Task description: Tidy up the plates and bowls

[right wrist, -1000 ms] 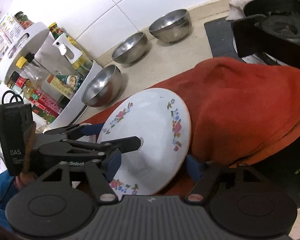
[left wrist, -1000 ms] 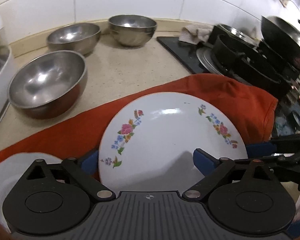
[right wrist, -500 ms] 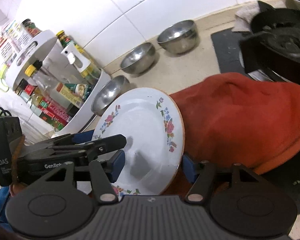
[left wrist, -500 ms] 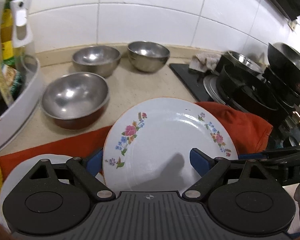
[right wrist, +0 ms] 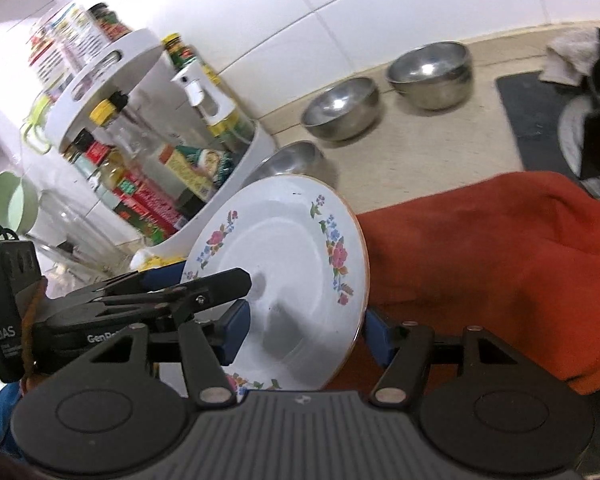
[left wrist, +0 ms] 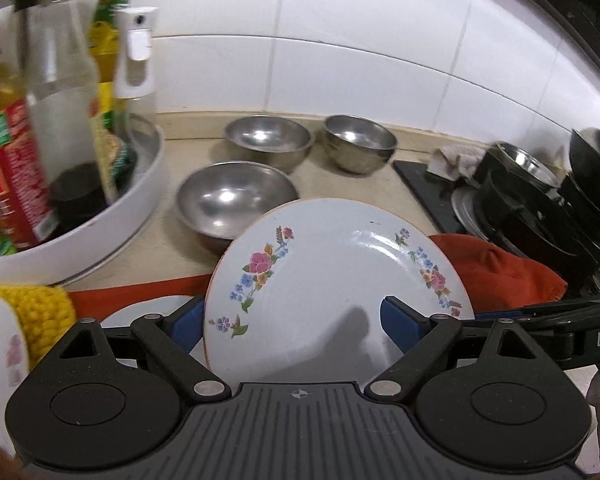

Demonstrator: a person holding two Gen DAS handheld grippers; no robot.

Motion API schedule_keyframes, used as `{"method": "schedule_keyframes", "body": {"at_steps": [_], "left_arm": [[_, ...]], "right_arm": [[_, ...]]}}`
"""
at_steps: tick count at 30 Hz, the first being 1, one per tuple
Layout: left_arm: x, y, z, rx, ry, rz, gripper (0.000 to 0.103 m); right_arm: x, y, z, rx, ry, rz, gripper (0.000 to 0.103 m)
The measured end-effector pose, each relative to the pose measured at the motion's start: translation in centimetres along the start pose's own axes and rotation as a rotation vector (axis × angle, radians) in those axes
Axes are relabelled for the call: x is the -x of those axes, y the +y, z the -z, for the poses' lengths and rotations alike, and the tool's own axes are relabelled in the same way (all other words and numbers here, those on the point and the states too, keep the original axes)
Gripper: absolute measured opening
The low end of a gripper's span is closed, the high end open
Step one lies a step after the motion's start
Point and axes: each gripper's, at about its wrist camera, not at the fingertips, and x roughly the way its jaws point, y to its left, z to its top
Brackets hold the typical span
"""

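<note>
Plate (left wrist: 332,280) lifted higher, near rim hidden

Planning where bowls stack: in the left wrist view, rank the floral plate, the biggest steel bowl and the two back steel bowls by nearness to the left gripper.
1. White floral plate, between the fingers.
2. Biggest steel bowl, centre-left.
3. Two back steel bowls, by the wall: too close to call.

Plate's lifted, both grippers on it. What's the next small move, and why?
Probably swing the floral plate leftward and level it over the white plate peeking out below the left gripper. The right gripper, whose jaws have just been closing on its rim, shares the hold, and the plate hangs tilted, clear of the orange cloth.
</note>
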Motion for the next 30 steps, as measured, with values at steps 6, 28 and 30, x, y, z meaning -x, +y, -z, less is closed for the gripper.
{"method": "schedule_keyframes", "body": {"at_steps": [6, 28, 30], "left_arm": [[1.4, 1.5, 0.4, 0.028, -0.021, -0.042, 0.094], [5.4, 8.0, 4.7, 0.242, 0.006, -0.199, 0.095], [5.5, 8.5, 5.1, 0.259, 0.012, -0.21, 0.095]], "right_arm": [[-1.3, 1.5, -0.4, 0.029, 0.022, -0.031, 0.057], [-7.5, 7.7, 0.0, 0.162, 0.183, -0.145, 0.057], [-8.0, 8.2, 0.2, 0.176, 0.197, -0.15, 0.057]]}}
